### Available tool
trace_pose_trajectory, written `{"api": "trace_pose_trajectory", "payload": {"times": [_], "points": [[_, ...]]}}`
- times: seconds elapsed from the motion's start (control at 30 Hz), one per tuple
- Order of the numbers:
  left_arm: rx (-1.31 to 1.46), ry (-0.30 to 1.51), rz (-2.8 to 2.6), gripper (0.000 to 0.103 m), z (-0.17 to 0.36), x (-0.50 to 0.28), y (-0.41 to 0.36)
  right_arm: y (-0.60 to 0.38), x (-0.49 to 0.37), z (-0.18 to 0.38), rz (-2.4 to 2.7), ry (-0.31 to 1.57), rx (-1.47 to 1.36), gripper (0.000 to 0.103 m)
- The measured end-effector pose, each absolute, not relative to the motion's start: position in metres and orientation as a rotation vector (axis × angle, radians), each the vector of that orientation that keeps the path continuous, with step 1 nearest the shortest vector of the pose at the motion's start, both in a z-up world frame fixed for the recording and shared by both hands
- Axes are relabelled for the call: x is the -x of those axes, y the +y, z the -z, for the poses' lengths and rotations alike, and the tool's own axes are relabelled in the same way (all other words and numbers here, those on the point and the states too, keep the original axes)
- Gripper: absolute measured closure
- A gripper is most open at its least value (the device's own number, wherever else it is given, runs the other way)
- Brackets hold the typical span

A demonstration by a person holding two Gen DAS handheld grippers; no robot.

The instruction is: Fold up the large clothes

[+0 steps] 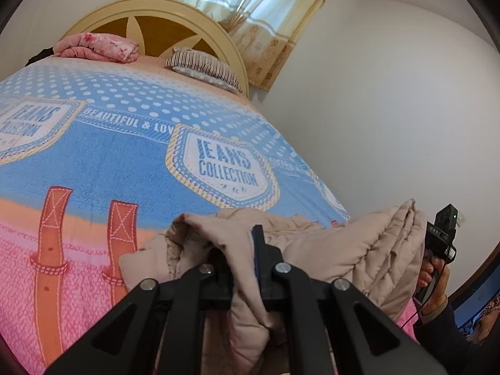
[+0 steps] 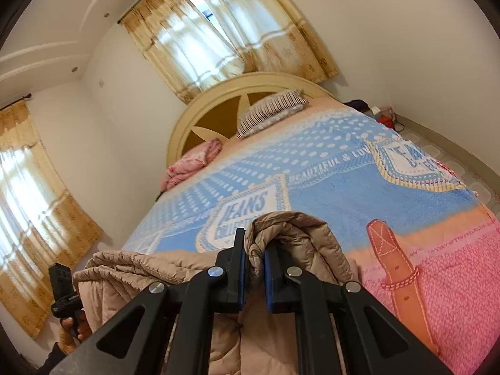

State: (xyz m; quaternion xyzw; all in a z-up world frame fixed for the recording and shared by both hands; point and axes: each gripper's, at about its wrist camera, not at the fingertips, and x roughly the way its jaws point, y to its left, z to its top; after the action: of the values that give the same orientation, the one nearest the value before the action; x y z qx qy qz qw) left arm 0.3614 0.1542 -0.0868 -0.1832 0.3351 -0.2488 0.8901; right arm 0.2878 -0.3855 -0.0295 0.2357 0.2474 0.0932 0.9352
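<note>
The quilted jacket (image 1: pixel 368 243) is pale beige with stitched seams. It lies on a bed cover (image 1: pixel 125 143) printed sky blue with white dots toward the headboard (image 1: pixel 175 15), blue-and-white "JEANS COLLECTION" badges edged in yellow stripes, then an orange band and speckled pink with rust-orange straps. The headboard is cream with ochre panels. Against the headboard sit a pink floral bundle (image 1: pixel 100 47) and a dark-striped pillow (image 1: pixel 203 65). Above the headboard hang yellow-gold patterned curtains (image 1: pixel 265 31).

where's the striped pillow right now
The striped pillow lies at the head of the bed against the headboard, right of the pink folded blanket in the left wrist view.
</note>
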Motion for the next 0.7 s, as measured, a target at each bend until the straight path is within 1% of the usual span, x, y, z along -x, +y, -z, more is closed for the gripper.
{"api": "trace_pose_trajectory", "payload": {"times": [0.2,0.27,0.3,0.4,0.6,0.7], "points": [[0.387,0.772,0.485,0.094,0.116,-0.392,0.153,-0.385,-0.333,0.057,-0.162,0.574,-0.463,0.095],[0.393,0.81,0.463,0.091,0.13,-0.4,0.155,-0.382,-0.351,0.071,-0.154,0.604,-0.457,0.095],[0.398,0.83,0.449,0.087,0.136,-0.403,0.155,-0.38,-0.357,0.077,-0.145,0.616,-0.448,0.095],[0.452,0.876,0.433,0.083,0.143,-0.409,0.16,-0.374,-0.376,0.094,-0.126,0.647,-0.433,0.095],[0.458,0.878,0.451,0.07,0.126,-0.402,0.172,-0.367,-0.401,0.114,-0.092,0.679,-0.403,0.095],[0.452,0.899,0.466,0.067,0.12,-0.399,0.178,-0.364,-0.405,0.119,-0.09,0.684,-0.405,0.095]]}}
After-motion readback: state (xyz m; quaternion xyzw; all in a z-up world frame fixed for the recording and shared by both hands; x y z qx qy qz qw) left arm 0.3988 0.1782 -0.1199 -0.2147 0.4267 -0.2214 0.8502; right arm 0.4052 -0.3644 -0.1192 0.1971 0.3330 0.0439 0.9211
